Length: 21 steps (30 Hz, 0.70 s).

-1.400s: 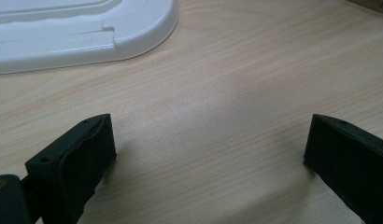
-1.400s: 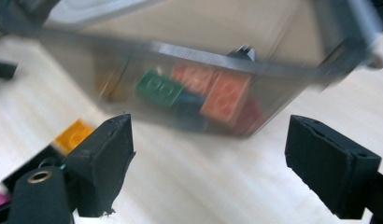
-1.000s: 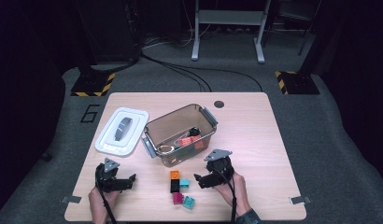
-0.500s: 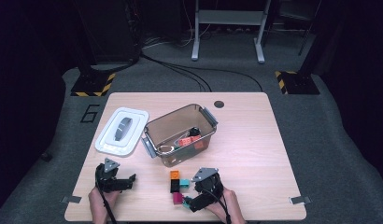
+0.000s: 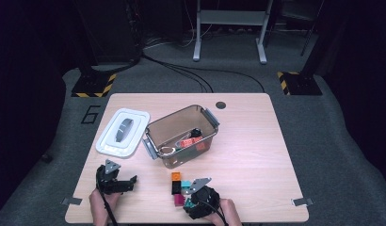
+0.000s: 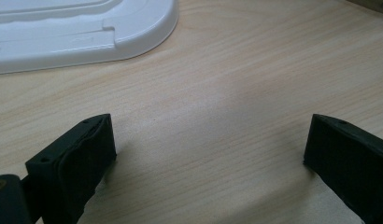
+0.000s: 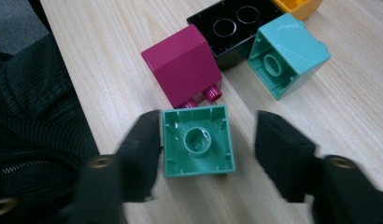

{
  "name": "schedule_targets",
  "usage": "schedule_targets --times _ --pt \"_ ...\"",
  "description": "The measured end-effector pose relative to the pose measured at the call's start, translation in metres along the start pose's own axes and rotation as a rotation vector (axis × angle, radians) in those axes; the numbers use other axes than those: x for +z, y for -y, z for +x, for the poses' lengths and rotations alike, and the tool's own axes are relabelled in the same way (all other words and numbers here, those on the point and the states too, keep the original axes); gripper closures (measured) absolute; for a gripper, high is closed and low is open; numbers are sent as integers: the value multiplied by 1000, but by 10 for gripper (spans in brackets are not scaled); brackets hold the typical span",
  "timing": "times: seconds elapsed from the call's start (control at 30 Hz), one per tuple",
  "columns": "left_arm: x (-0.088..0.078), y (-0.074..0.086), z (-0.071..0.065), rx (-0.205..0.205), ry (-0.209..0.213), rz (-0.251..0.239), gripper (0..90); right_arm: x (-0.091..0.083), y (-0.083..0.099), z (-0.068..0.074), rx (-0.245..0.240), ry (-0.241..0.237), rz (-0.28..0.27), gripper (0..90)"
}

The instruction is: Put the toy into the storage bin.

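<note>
A green brick (image 7: 199, 141) lies hollow side up on the table between the jaws of my right gripper (image 7: 208, 140). The jaws have just been closing: the left pad touches the brick and the right pad stands a little off it. In the high view my right gripper (image 5: 192, 202) is over the near end of the brick cluster. Beyond the green brick lie a magenta brick (image 7: 182, 65), a black brick (image 7: 231, 28) and a teal brick (image 7: 287, 53). My left gripper (image 6: 208, 144) rests open over bare wood, at the table's near left (image 5: 127, 181).
A clear plastic box (image 5: 158, 125) holding several bricks stands mid-table, its white lid (image 5: 123, 132) beside it on the left. An orange brick (image 5: 176, 177) heads the cluster. A dark sleeve (image 7: 31, 116) is close on the right gripper's left. The table's front edge is near.
My right gripper has come left and toward the table's near edge, down onto the brick cluster, and its jaws have narrowed around the green brick. The left gripper has kept still.
</note>
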<state>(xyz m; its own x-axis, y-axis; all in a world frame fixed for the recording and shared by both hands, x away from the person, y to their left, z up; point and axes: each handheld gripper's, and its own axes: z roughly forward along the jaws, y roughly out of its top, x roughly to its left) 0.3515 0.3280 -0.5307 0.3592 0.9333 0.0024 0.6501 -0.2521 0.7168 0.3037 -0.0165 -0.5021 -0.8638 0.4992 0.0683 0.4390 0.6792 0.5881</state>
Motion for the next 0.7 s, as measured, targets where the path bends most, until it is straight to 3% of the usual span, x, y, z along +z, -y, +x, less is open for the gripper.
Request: schedule_targets --times 0.13,0.4,0.7 --pt "0 0 0 0 0 0 18 -2 -1 0 -14 13 5 573" --pt "0 0 0 0 0 0 18 -10 1 -6 20 62 -26 583" --pt "0 0 0 -1 -2 -4 18 -25 4 -31 89 137 -71 584"
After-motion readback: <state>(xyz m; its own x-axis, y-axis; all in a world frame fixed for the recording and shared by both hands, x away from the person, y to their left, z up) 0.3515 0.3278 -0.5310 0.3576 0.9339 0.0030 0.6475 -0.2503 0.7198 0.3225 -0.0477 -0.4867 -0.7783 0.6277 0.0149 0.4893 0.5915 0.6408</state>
